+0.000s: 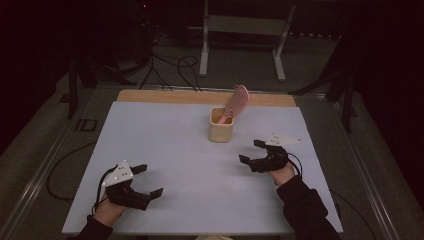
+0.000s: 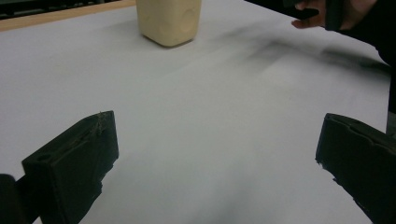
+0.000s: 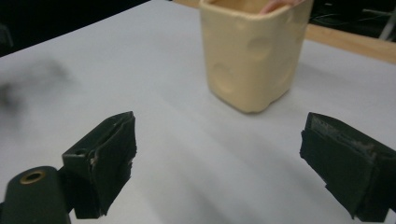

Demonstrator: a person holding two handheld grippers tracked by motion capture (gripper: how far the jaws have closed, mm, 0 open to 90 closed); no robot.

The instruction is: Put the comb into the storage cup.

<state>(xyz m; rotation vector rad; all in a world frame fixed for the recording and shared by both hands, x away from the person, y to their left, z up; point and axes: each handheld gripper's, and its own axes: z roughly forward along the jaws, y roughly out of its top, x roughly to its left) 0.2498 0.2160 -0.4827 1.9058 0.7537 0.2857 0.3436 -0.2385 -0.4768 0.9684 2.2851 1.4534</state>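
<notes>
1. So, pale grey desk [image 1: 165, 150] with a wood back edge, dark room, cables on the floor.
2. Cream dimpled plastic cup [image 1: 221, 125] stands mid-desk, pink oval hairbrush [image 1: 237, 102] leaning inside.
3. Left tool [image 1: 148, 181] and right tool [image 1: 251, 151] both gape wide, holding nothing.

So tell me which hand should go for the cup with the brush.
Right, probably. The right tool sits open just short of the cup holding the pink brush; the left tool, also open, is farther back across the table.

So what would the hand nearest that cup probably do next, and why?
Probably ease the right gripper forward toward the cup: its jaws stand open and empty, aimed at the cup, which holds a pink hairbrush leaning out.
</notes>
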